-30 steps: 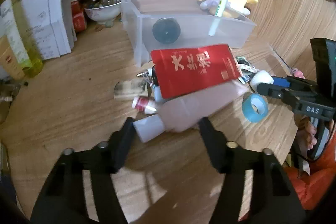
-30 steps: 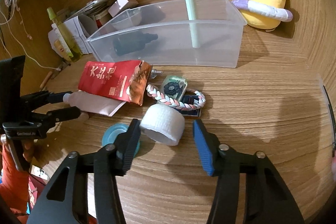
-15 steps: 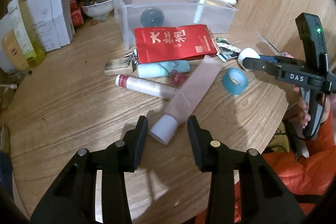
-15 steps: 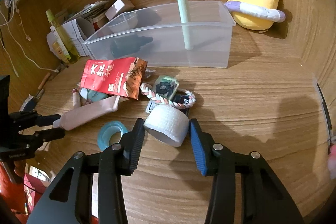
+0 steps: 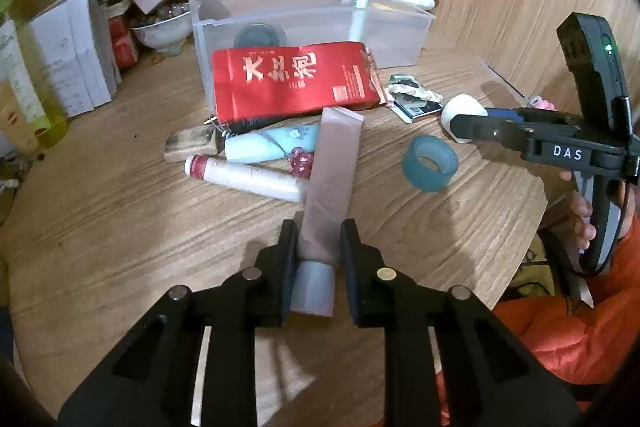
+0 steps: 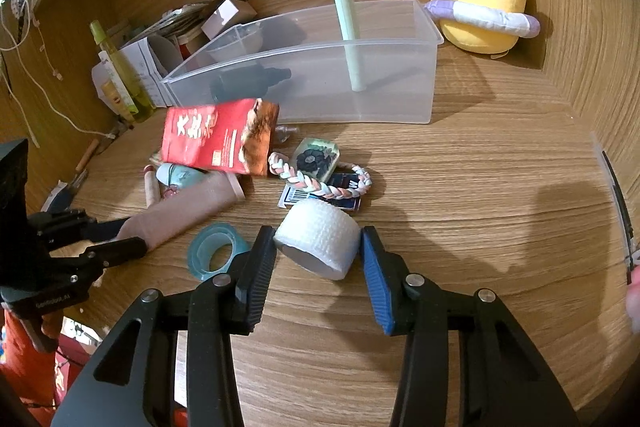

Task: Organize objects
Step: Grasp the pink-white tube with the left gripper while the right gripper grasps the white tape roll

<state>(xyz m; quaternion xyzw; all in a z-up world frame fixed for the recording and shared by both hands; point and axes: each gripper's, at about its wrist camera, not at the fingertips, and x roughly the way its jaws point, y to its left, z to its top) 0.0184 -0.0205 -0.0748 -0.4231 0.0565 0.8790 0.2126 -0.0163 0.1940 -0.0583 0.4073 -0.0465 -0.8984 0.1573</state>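
Observation:
A pink tube (image 5: 332, 163) with a grey cap lies on the wooden table, pointing at a red packet (image 5: 288, 83). My left gripper (image 5: 318, 227) straddles the tube just above the cap. Its jaws are closing and the pads touch both sides of the tube. In the right wrist view the left gripper (image 6: 132, 235) holds the tube (image 6: 180, 211) at far left. My right gripper (image 6: 318, 233) is shut on a white bandage roll (image 6: 318, 239) that rests on the table. A clear bin (image 6: 304, 87) behind holds a dark bottle (image 6: 248, 79) and a green stick (image 6: 348, 27).
A teal tape ring (image 5: 430, 163), a white-and-red tube (image 5: 244, 179), a pale blue tube (image 5: 268, 147), a braided cord (image 6: 312, 183) and small packets lie between the grippers. A yellow plush chick (image 6: 480, 15) sits behind the bin. Boxes, bottles and a bowl (image 5: 160, 31) crowd the back left.
The left gripper has drawn back and its jaws have narrowed onto the pink tube, which has swung out from under the red packet. The right gripper's jaws have closed slightly onto the white roll.

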